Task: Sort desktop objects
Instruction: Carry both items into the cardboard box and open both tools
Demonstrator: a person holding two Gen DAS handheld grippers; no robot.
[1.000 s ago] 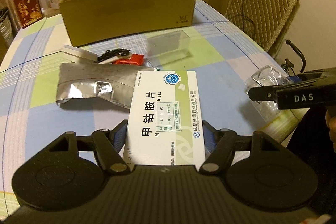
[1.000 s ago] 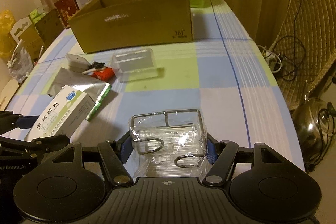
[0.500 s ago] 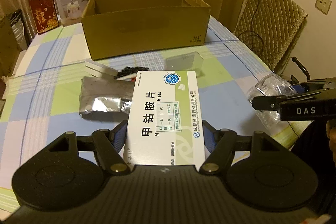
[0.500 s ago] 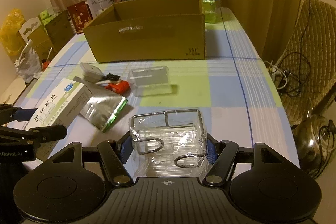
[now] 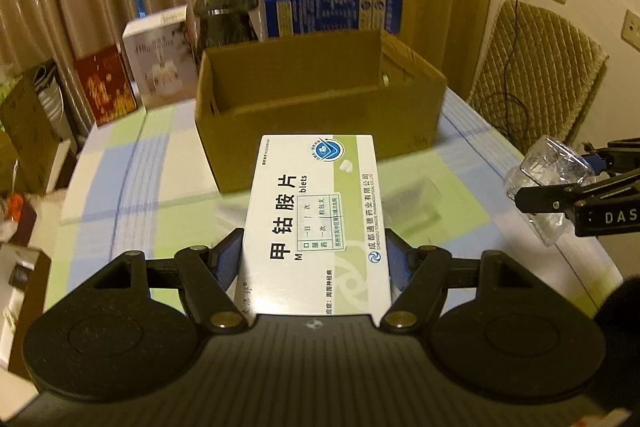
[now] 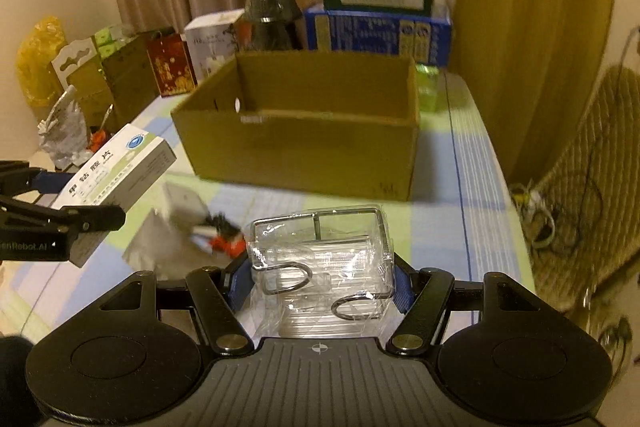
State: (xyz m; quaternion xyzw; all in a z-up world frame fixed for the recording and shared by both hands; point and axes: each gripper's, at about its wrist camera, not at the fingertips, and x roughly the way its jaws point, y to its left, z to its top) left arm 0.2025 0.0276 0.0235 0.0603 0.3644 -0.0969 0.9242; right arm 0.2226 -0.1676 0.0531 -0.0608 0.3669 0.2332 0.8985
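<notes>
The left gripper (image 5: pixel 316 259) has its blue pads pressed on the two long sides of a white and green medicine box (image 5: pixel 318 227), which juts forward, clear of the table; the right gripper (image 6: pixel 322 277) pinches a clear plastic packet with wire hooks inside (image 6: pixel 320 259), also held in the air. Both point toward the open cardboard box (image 6: pixel 304 143) ahead, which looks like the sorting bin, so the step in hand seems to be carrying both things over its near wall. To do it well, keep each load level and above the rim before letting go, and keep the grippers apart so they do not knock. The box mouth is wide and looks nearly empty. Loose items, a foil pouch (image 6: pixel 148 247) and small red and black bits (image 6: pixel 222 237), lie on the checked tablecloth (image 6: pixel 440 227) below the path, so stay high
</notes>
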